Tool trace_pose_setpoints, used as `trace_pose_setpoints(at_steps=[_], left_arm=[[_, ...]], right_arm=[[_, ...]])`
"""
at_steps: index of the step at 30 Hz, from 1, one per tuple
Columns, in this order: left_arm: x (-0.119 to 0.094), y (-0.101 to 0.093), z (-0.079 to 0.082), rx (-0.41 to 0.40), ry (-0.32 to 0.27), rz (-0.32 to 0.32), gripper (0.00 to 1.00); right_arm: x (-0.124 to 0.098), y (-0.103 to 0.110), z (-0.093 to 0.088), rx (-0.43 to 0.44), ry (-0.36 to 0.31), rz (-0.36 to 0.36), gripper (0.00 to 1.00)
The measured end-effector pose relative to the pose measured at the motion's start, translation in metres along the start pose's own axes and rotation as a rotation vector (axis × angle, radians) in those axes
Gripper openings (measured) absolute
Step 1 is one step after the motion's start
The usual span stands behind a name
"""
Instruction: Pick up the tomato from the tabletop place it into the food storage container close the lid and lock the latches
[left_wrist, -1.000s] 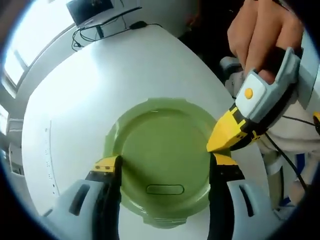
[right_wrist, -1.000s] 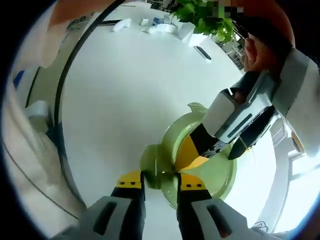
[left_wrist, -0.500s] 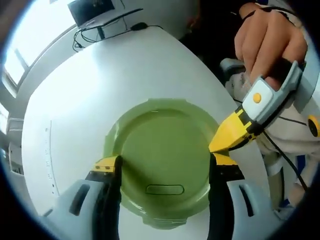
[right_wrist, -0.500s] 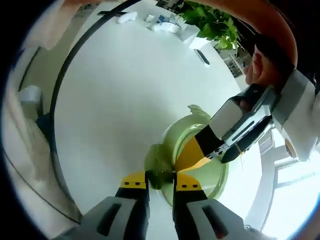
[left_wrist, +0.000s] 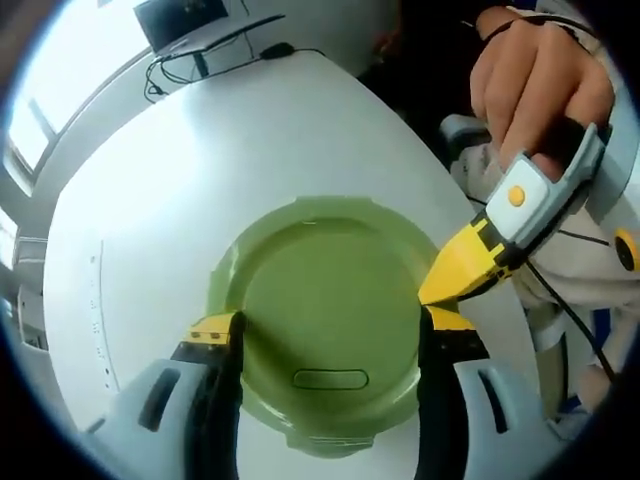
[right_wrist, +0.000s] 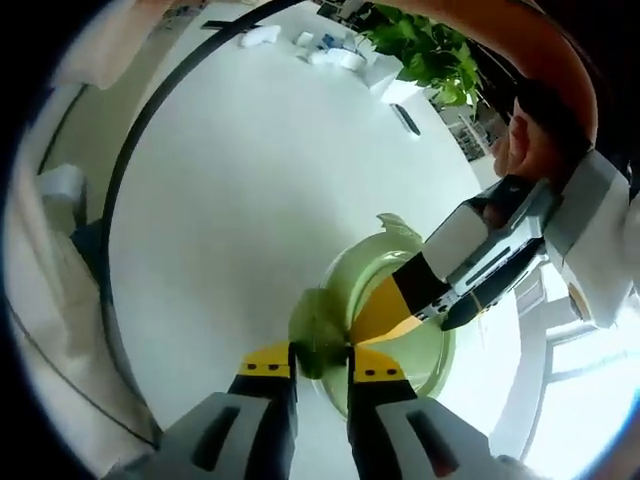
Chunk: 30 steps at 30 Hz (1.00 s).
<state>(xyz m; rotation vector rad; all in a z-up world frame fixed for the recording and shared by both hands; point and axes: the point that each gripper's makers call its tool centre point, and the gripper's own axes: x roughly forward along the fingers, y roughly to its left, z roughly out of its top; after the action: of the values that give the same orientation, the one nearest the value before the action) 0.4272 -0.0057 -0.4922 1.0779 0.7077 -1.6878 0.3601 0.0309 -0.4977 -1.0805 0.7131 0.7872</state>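
A round green food container (left_wrist: 330, 300) with its lid on sits on the white table (left_wrist: 180, 190). My left gripper (left_wrist: 331, 322) is open wide, one jaw at each side of the lid's rim. The right gripper (left_wrist: 445, 282) comes in from the right, its yellow tip at the container's right edge. In the right gripper view, my right gripper (right_wrist: 320, 362) is shut on a green latch tab (right_wrist: 318, 328) at the container's (right_wrist: 415, 348) near rim. The left gripper (right_wrist: 425, 305) lies over the lid from the right. The opaque lid hides whatever is inside.
A person's hand (left_wrist: 530, 80) holds the right gripper. A monitor base and cables (left_wrist: 200, 45) lie at the far table end. A potted plant (right_wrist: 420, 40), small white items (right_wrist: 320, 50) and a dark flat object (right_wrist: 405, 118) stand far off. A black cable (right_wrist: 140, 130) arcs at left.
The right gripper's jaws have drawn closer together on the latch tab, and its body has tilted slightly upward in the left gripper view. Container and left gripper have not moved.
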Motion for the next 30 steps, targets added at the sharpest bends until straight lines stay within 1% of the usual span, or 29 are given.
trace_pose_setpoints(at_steps=[1,2,4,7,16,18,20,21,22,23,24,25,26,28,29,30], left_arm=[[0.0,0.0,0.0,0.0,0.003,0.0,0.63],[0.0,0.0,0.001,0.0,0.005,0.0,0.63],[0.001,-0.001,0.001,0.0,0.01,0.0,0.63],[0.001,-0.001,0.002,0.0,0.016,-0.001,0.63],[0.001,-0.001,0.002,0.003,0.033,-0.001,0.64],[0.001,0.0,0.002,0.003,0.035,-0.002,0.64],[0.001,0.0,0.002,0.004,0.036,-0.002,0.64],[0.001,0.0,0.002,0.004,0.036,-0.003,0.64],[0.001,0.0,0.002,0.005,0.035,-0.003,0.64],[0.001,0.0,0.002,0.005,0.035,-0.003,0.64],[0.001,0.0,0.002,0.003,0.034,-0.002,0.64],[0.001,0.0,0.002,0.0,0.033,-0.001,0.64],[0.001,0.0,0.002,0.001,0.032,-0.002,0.64],[0.001,0.0,0.001,0.001,0.033,-0.002,0.64],[0.001,0.0,0.002,0.002,0.036,-0.002,0.64],[0.001,0.0,0.002,0.002,0.039,-0.002,0.64]], right_arm=[[0.0,-0.001,0.0,0.004,-0.003,0.006,0.14],[-0.002,-0.01,0.0,-0.012,-0.001,-0.035,0.14],[-0.003,-0.01,0.0,-0.012,-0.01,-0.033,0.14],[-0.003,-0.01,0.0,-0.018,-0.035,-0.028,0.15],[-0.002,-0.011,0.005,0.009,-0.118,0.016,0.15],[-0.002,-0.01,0.005,0.011,-0.141,0.035,0.15],[-0.005,-0.009,0.004,0.045,-0.173,0.052,0.15],[-0.006,-0.009,0.005,0.047,-0.185,0.055,0.15],[-0.007,-0.01,0.005,0.043,-0.196,0.056,0.16],[-0.008,-0.013,0.008,0.002,-0.231,0.043,0.17],[-0.009,-0.012,0.007,-0.011,-0.24,0.05,0.2],[-0.012,-0.013,0.003,-0.001,-0.247,0.046,0.24],[-0.013,-0.015,0.004,0.002,-0.252,0.042,0.25],[-0.02,-0.017,0.001,0.022,-0.271,0.027,0.25],[-0.024,-0.017,0.001,0.038,-0.295,0.03,0.25],[-0.028,-0.018,-0.001,0.056,-0.304,0.029,0.25]])
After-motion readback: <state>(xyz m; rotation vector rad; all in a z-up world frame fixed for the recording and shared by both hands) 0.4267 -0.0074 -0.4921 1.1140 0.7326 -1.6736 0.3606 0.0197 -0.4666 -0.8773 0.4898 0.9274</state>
